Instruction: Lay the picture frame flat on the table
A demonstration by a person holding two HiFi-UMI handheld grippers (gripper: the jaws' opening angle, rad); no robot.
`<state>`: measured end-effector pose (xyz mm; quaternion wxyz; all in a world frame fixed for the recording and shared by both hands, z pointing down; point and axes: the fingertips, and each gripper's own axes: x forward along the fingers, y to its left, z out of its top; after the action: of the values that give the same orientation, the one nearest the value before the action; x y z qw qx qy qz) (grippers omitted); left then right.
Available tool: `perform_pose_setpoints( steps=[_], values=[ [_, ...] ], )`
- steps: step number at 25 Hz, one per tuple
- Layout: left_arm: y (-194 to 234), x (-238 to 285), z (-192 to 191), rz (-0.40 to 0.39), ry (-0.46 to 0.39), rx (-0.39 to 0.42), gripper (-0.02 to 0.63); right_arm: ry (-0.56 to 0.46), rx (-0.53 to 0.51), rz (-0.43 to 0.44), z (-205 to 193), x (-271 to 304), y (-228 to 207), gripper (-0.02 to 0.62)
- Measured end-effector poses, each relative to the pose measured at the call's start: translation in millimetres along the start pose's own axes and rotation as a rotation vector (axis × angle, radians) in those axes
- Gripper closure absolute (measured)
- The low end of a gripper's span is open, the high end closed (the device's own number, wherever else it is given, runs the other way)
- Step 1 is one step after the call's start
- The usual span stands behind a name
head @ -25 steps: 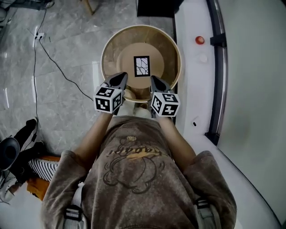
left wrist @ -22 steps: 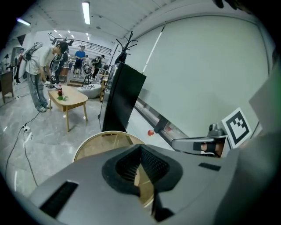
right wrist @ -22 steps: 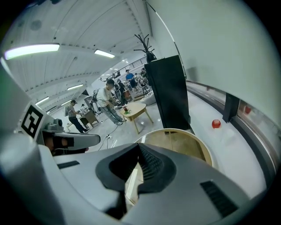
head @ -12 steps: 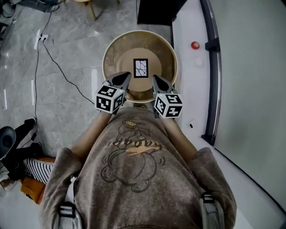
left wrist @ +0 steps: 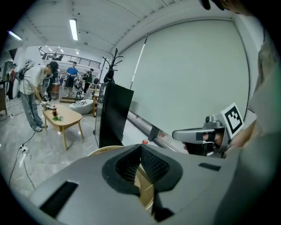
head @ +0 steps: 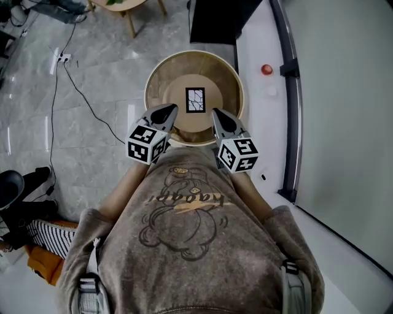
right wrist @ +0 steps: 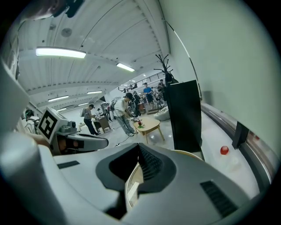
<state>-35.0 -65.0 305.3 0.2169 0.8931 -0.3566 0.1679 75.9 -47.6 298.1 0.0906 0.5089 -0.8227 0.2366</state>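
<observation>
The picture frame [head: 195,100], black-edged with a white cracked pattern, lies flat at the middle of the round wooden table [head: 161,80]. My left gripper [head: 169,109] hangs over the table's near left rim, its jaws shut and empty. At the near right rim my right gripper [head: 216,113] is likewise shut with nothing in it. Both tips point towards the frame and stay short of it. The left gripper view shows the left gripper's [left wrist: 140,147] closed tips, with the right gripper [left wrist: 175,134] beside them. The frame is hidden in both gripper views.
A black panel [head: 218,18] stands just beyond the table. To the right runs a white ledge with a red ball [head: 266,69] and a dark rail [head: 288,92]. A cable [head: 80,92] trails over the grey floor at left. People stand around a low wooden table [left wrist: 61,118] far off.
The head view has tilted, so the table and frame sit lower in the picture. Both grippers stay shut by the near rim, their marker cubes slightly farther apart. The frame has not moved.
</observation>
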Motion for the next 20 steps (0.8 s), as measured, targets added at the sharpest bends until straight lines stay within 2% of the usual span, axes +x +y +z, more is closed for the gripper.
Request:
perform_pose_setpoints(
  steps=[9, 20],
  values=[
    [-11.8, -23.0, 22.4, 0.010, -0.084, 0.016, 0.588, -0.111, -0.039, 0.054, 32.7, -21.4, 13.5, 0.575],
    [-9.9, -29.2, 29.5, 0.031, -0.107, 0.000, 0.588, -0.099, -0.042, 0.063, 31.3, -20.9, 17.3, 0.575]
  ],
)
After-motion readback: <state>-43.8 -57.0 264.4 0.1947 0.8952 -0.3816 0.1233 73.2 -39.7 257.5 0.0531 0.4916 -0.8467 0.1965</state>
